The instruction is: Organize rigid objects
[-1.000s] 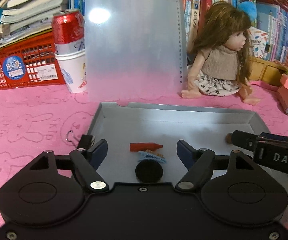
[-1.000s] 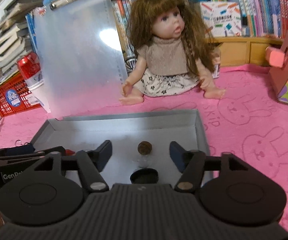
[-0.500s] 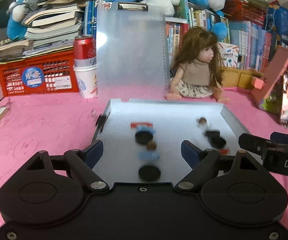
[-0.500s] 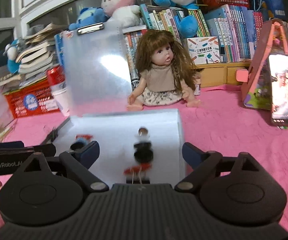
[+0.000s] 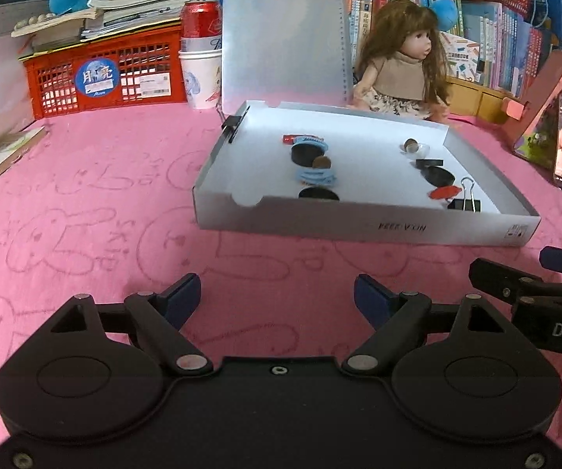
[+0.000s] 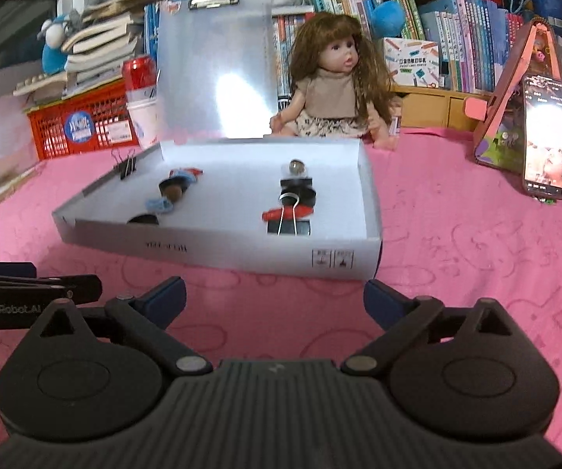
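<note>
Fingers spread wide on left gripper and right gripper, right jaws just opening, nothing between; both hovering over pink mat near white box front edge.

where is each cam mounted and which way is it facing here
Left wrist: sits on the left gripper, looking forward and down over its open fingers at the white box; the right gripper shows at the right edge.
Right wrist: sits on the right gripper, open, facing the same box; the left gripper shows at the left edge.
Shared: the box, the doll and the red crate.
</note>
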Demonstrator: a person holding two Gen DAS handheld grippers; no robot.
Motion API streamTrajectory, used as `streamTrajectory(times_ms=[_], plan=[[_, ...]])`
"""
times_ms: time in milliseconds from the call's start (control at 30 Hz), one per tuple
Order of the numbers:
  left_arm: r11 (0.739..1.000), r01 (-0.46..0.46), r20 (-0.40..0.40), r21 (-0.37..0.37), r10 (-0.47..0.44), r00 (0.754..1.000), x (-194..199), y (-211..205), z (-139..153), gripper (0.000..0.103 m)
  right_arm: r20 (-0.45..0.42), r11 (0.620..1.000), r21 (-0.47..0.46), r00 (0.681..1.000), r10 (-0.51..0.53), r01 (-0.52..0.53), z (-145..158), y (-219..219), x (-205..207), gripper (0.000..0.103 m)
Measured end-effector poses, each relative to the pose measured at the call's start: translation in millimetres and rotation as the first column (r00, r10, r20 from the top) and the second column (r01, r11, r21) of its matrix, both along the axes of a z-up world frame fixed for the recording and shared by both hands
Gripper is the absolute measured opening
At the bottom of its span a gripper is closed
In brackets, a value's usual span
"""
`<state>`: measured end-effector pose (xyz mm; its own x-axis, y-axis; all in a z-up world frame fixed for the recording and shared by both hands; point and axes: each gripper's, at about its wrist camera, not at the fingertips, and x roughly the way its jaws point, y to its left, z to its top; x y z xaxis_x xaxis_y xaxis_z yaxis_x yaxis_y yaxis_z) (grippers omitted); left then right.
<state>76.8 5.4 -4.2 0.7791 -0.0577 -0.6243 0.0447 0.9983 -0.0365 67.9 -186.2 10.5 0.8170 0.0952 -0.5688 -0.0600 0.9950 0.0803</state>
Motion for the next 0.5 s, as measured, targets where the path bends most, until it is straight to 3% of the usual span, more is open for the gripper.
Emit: streamTrajectory(times_ms=[200,500], plan=[[0.999,0.007,0.024,0.045,-0.008,1.000,-6.5,-4.5,-4.9,0.088,-0.021,1.000,-0.031,1.000,0.001,-0.002,-5.6,4.8,-0.1,0.103],[0.999,0.021,0.046,0.040,-0.023,0.999,-7.1,-5.7,-7.9,0.095,-0.069,0.998,-0.061,0.998,0.003,-0.007,-9.9,7.9,3.4,0.103]])
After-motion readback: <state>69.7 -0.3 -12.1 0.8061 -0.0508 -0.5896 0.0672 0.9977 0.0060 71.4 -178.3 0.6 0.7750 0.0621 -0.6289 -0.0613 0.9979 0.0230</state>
